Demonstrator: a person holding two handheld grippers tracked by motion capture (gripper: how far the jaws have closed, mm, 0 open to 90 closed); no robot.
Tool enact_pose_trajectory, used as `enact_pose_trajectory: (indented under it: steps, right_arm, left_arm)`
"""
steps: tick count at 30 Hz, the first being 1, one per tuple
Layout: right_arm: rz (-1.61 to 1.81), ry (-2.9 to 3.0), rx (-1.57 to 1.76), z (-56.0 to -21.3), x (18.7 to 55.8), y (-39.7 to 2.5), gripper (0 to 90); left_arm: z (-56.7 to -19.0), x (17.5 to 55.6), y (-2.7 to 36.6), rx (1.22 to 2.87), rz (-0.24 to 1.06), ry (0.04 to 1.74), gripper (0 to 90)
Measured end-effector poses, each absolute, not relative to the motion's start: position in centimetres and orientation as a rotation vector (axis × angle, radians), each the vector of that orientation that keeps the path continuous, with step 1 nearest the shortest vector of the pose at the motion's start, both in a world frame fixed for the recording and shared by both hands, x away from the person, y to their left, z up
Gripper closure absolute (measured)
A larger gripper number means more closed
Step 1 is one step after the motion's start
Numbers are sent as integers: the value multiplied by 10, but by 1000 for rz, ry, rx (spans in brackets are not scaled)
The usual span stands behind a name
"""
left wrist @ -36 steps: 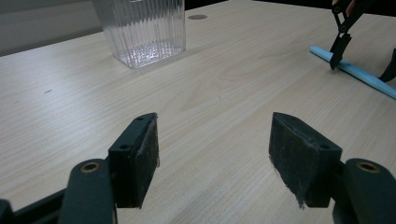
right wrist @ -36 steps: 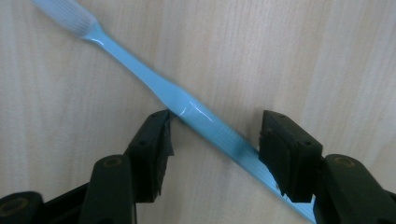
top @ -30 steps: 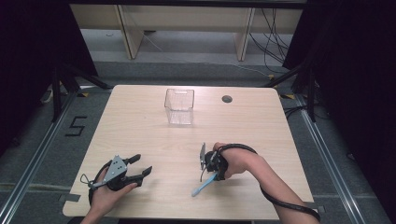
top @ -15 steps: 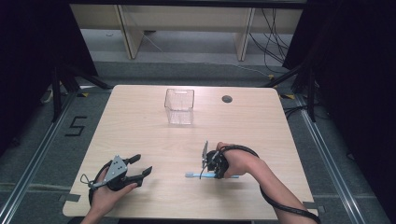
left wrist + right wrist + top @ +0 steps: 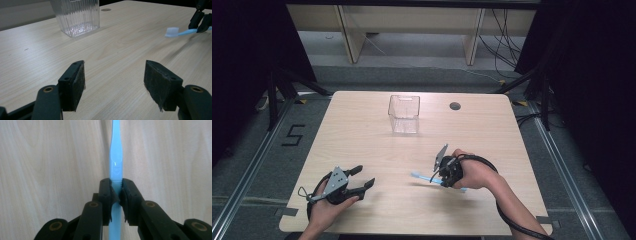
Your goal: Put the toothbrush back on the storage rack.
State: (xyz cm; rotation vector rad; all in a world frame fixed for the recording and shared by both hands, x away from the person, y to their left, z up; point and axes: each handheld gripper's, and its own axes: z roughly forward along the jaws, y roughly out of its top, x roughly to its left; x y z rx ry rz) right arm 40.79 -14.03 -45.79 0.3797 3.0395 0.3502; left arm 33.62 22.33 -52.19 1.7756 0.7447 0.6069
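High view: cup [image 5: 404, 114] stands far-centre with nothing visible inside. Right gripper [image 5: 438, 172] clamps a toothbrush [image 5: 422, 177] above bare table [image 5: 362, 145]; left gripper [image 5: 361, 181] gapes near the front edge.

Right gripper [image 5: 116, 192], jaws clamped on a light-blue toothbrush handle [image 5: 116, 157], above pale wooden table [image 5: 50, 157].
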Motion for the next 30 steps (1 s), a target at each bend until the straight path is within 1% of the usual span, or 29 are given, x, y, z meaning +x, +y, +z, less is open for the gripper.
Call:
enact_pose_trajectory:
  steps: [1, 6, 12, 24, 27, 30]
  right_arm:
    - [397, 3032, 358, -457, 409, -142, 790]
    - [543, 3012, 452, -453, 404, -151, 790]
    - [611, 2981, 491, -454, 402, -158, 789]
    - [900, 2807, 711, -452, 396, -171, 790]
    - [1055, 2728, 787, -454, 392, -176, 790]
    - [1122, 2682, 831, -454, 388, -180, 790]
  left_arm:
    - [-522, 336, 223, 1776, 608, 744, 331]
    - [-522, 336, 223, 1775, 609, 744, 331]
    - [-522, 336, 223, 1774, 609, 745, 331]
    - [-523, 337, 223, 1752, 611, 734, 328]
    - [-523, 337, 223, 1753, 609, 735, 329]
    - [-522, 336, 224, 1769, 614, 744, 329]
